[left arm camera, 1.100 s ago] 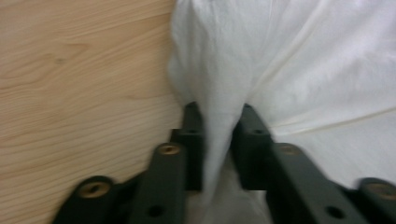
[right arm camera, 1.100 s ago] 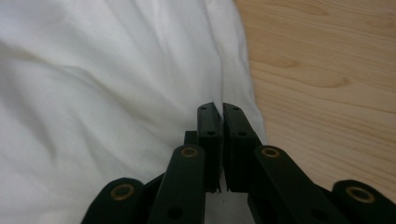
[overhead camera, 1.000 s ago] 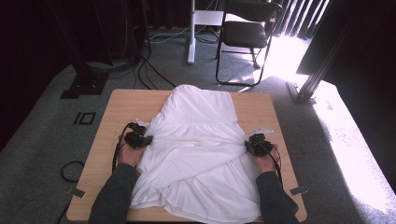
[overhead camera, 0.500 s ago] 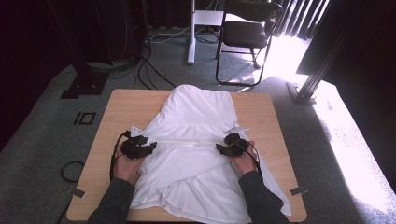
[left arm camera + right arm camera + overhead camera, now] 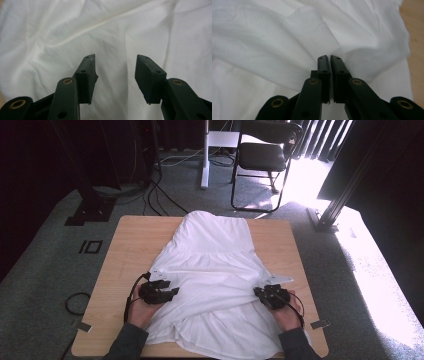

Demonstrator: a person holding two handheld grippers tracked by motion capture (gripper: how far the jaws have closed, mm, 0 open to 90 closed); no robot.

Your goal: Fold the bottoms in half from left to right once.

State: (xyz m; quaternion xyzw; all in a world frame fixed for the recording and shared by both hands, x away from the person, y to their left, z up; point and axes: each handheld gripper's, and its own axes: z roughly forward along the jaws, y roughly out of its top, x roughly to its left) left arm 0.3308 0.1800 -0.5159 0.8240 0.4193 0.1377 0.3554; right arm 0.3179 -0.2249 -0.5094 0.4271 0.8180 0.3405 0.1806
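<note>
A white dress (image 5: pixel 215 255) lies spread on the wooden table (image 5: pixel 130 240), its narrow top at the far end. My left gripper (image 5: pixel 171 293) rests on the dress's left side, near the edge. In the left gripper view its jaws have just been opening: the left gripper (image 5: pixel 115 58) stands open above the cloth (image 5: pixel 75 30) with nothing between the pads. My right gripper (image 5: pixel 258 293) is at the dress's right side. Its jaws have just been closing, and the right gripper (image 5: pixel 329 58) is shut with a fold of the cloth (image 5: pixel 312 27) pinched at the tips.
Bare wood (image 5: pixel 414 25) shows past the dress's right edge. A black chair (image 5: pixel 265 155), a white post (image 5: pixel 205 150) and floor cables (image 5: pixel 150 190) lie beyond the table's far end. A metal frame leg (image 5: pixel 330 215) stands at the far right.
The right hand went in toward the dress's middle, then came back right and nearer the person. The left hand shifted nearer the person. The raised band across the dress is gone.
</note>
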